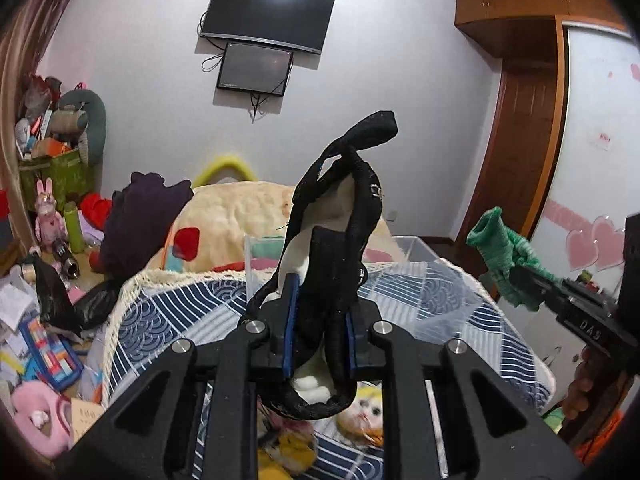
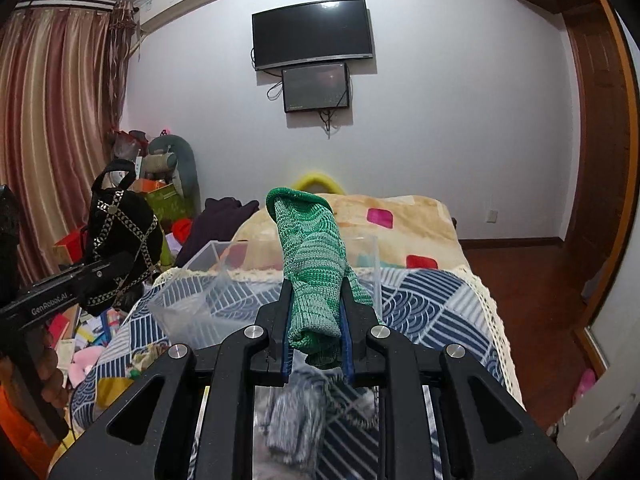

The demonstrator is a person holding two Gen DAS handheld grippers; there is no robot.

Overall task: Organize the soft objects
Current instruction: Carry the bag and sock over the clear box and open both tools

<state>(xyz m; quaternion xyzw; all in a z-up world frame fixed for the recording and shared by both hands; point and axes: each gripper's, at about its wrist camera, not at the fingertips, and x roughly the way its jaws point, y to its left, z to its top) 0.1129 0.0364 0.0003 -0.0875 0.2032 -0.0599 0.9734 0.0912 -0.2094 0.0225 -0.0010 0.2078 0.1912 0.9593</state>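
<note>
My left gripper [image 1: 318,320] is shut on a black soft slipper-like item with a white lining [image 1: 340,220], held up above the bed; it also shows in the right wrist view [image 2: 120,240] as black with a gold trim pattern. My right gripper [image 2: 316,328] is shut on a green knitted sock [image 2: 316,264], held above a clear plastic box [image 2: 208,280]; the sock also shows in the left wrist view [image 1: 504,252]. A second clear box [image 1: 412,248] with folded fabrics stands on the bed ahead of the left gripper.
The bed has a blue patterned cover [image 2: 432,296] and a yellow blanket [image 1: 236,216]. A cat plush [image 1: 368,412] and grey socks [image 2: 296,420] lie below the grippers. A dark purple garment [image 1: 140,220] and cluttered toys [image 1: 48,360] sit left. A wardrobe [image 1: 520,120] stands right.
</note>
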